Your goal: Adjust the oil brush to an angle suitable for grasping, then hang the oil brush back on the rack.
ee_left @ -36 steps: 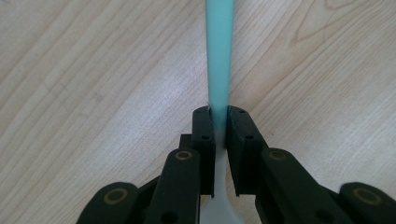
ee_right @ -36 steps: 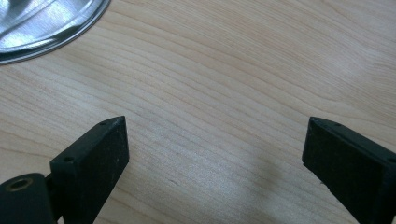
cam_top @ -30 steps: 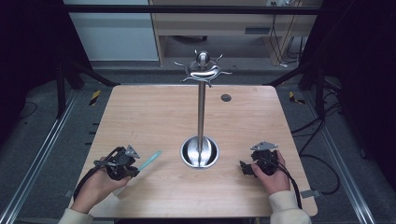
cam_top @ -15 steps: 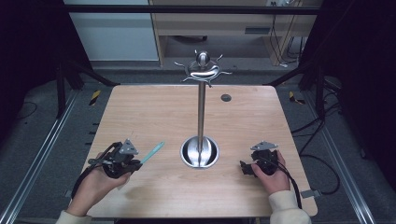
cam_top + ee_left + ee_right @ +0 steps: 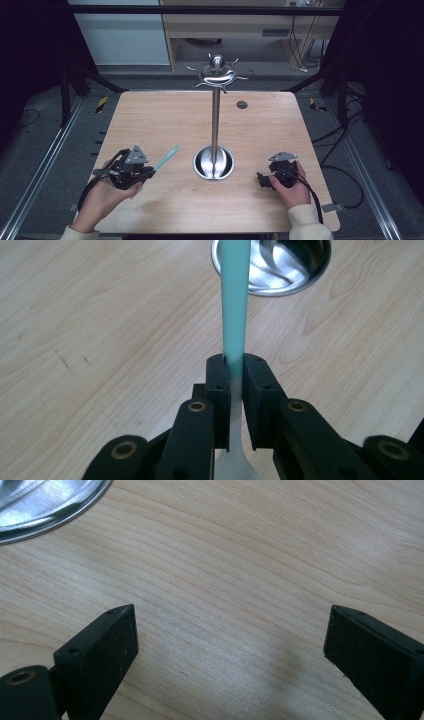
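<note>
My left gripper point(image 5: 149, 170) is at the table's front left, shut on a utensil point(image 5: 167, 156) with a teal handle. In the left gripper view the teal handle point(image 5: 235, 300) runs forward from between the jaws toward the round steel base point(image 5: 295, 280) of a stand. The utensil's metal part lies behind the jaws. My left gripper point(image 5: 235, 365) clamps it at the join of teal and metal. The steel stand point(image 5: 215, 115) rises from its dished base point(image 5: 214, 163), with curved hooks at its top point(image 5: 216, 74). My right gripper point(image 5: 261, 180) rests open at the front right, and nothing lies between its fingers point(image 5: 100, 640).
The wooden table point(image 5: 150, 115) has a small dark round hole point(image 5: 242, 104) near its far edge. In the right gripper view the stand's base rim point(image 5: 45, 505) lies just ahead and to the left. Dark frame posts and cables flank the table.
The left gripper has tilted and shifted slightly, so the utensil's teal end now points farther up the table toward the stand. The right gripper has stayed put.
</note>
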The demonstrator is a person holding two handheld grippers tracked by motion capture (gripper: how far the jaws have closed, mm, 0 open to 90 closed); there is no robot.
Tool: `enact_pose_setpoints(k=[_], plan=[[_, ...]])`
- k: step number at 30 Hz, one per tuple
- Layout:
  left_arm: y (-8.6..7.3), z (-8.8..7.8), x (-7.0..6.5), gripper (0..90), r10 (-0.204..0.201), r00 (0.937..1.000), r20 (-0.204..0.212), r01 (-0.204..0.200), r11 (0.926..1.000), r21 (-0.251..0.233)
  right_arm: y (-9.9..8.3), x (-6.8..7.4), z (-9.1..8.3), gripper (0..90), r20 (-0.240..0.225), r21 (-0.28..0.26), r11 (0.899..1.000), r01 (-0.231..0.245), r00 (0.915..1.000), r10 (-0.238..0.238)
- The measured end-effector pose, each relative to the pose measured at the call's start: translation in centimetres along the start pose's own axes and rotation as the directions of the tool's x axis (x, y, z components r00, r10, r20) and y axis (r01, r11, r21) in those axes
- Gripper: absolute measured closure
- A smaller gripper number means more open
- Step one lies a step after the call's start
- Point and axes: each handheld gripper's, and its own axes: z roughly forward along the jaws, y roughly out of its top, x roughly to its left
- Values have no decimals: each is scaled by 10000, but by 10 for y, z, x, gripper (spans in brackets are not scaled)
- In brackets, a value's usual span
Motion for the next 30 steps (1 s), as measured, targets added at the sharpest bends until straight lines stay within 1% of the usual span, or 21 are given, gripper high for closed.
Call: enact_pose_setpoints(k=[4,6,10,12,13,14,17,18,19,24,28,30], plan=[[3,-8,0,819,41,10000,-87,-44,9994,-348,0,0,0,79,4,-21,10000,21,10000,-21],[4,-14,-1,819,-4,9999,-100,-2,9978,-658,0,0,0,79,5,-3,10000,44,10000,-44],[8,-20,-1,819,-2,9998,-196,-17,9949,-1008,0,0,0,78,5,-7,10000,28,10000,-28],[9,-21,-2,819,95,9997,-229,-118,9946,-1031,0,0,0,78,0,18,10000,15,10000,-15],[10,-21,-2,819,42,9997,-222,-66,9938,-1106,0,0,0,79,8,24,10000,22,10000,-22],[11,-22,-2,819,109,9996,-245,-135,9938,-1101,0,0,0,78,12,23,10000,18,10000,-18],[12,-24,-2,819,115,9996,-254,-145,9926,-1209,0,0,0,79,25,35,10000,-2,10000,2],[12,-25,-3,819,42,9997,-231,-71,9914,-1307,0,0,0,78,29,26,10000,35,10000,-35],[13,-26,-3,819,99,9996,-258,-132,9914,-1304,0,0,0,79,24,18,10000,34,10000,-34],[15,-30,-4,819,19,9997,-241,-59,9856,-1692,-1,-1,-1,78,36,3,10000,-17,10000,17],[18,-34,-4,819,86,9994,-334,-147,9824,-1863,0,-1,-1,78,54,-34,10000,-29,10000,29],[19,-35,-4,819,14,9994,-342,-80,9806,-1960,0,0,-1,78,44,-43,10000,-38,10000,38]])
